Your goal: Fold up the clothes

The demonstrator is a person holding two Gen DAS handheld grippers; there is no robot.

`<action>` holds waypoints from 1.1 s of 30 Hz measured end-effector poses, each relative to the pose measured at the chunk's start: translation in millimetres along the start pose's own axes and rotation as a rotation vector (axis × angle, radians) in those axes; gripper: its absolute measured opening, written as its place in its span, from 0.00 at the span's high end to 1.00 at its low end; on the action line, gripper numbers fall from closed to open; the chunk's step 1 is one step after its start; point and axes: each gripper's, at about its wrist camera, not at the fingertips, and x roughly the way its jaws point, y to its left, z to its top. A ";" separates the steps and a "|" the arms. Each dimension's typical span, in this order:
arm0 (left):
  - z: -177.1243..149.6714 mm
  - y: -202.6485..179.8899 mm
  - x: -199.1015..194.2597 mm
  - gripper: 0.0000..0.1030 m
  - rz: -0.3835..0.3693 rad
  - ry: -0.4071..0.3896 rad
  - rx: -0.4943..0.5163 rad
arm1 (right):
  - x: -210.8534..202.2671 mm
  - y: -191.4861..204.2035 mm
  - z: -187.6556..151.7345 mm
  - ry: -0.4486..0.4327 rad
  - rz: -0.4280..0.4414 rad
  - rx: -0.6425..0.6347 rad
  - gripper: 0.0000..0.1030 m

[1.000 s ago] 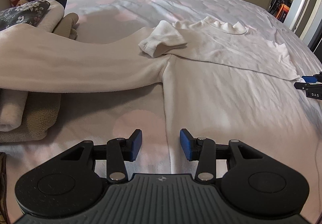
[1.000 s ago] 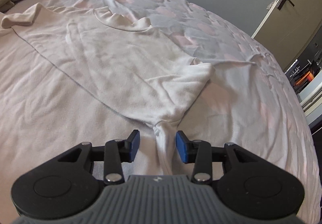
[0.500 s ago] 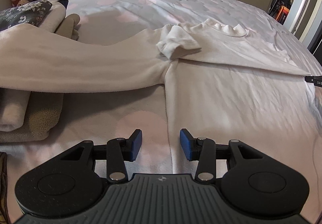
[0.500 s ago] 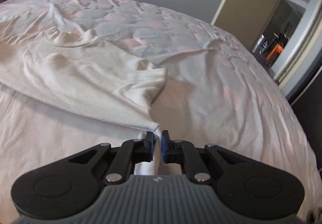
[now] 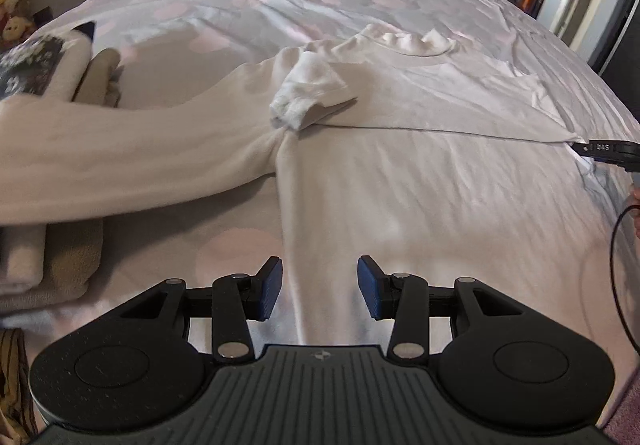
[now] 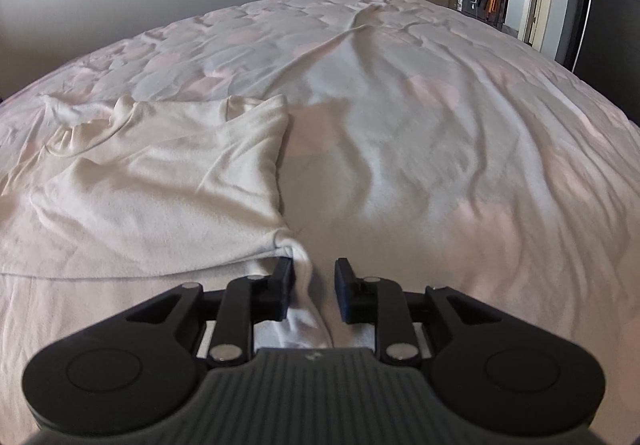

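R gripper (image 6: 314, 291) letting go of shirt corner, L gripper (image 5: 318, 291) hovering w/ jaws apart.
R jaws opening, twisted white shirt (image 6: 152, 181) corner loose btwn them; half a sec ago they pinched it. Shirt runs left from R jaws across the bed (image 6: 460, 133), fold edge crosswise; its side edge passes btwn L jaws, unclamped. R nearer.

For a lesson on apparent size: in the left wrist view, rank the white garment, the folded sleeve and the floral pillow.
1. White garment, far the largest.
2 and 3. Folded sleeve and floral pillow look alike; the pillow is cut off at the frame edge, so unranked.
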 end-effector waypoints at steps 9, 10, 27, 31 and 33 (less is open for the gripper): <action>111.6 -93.5 26.2 0.62 -0.121 0.050 0.324 | 3.8 2.0 11.3 0.083 0.039 -0.149 0.62; 124.8 -107.5 31.8 0.62 -0.137 0.049 0.370 | 4.6 0.5 13.0 0.089 0.049 -0.154 0.62; 257.2 -294.8 197.3 0.58 -0.445 0.155 0.933 | 37.7 -7.1 60.6 0.321 0.299 -0.490 0.64; 269.4 -307.5 223.2 0.58 -0.502 0.174 0.933 | 45.0 -16.6 71.2 0.350 0.359 -0.466 0.64; 273.3 -312.3 233.5 0.58 -0.512 0.210 0.951 | 46.0 -19.6 73.8 0.349 0.377 -0.446 0.64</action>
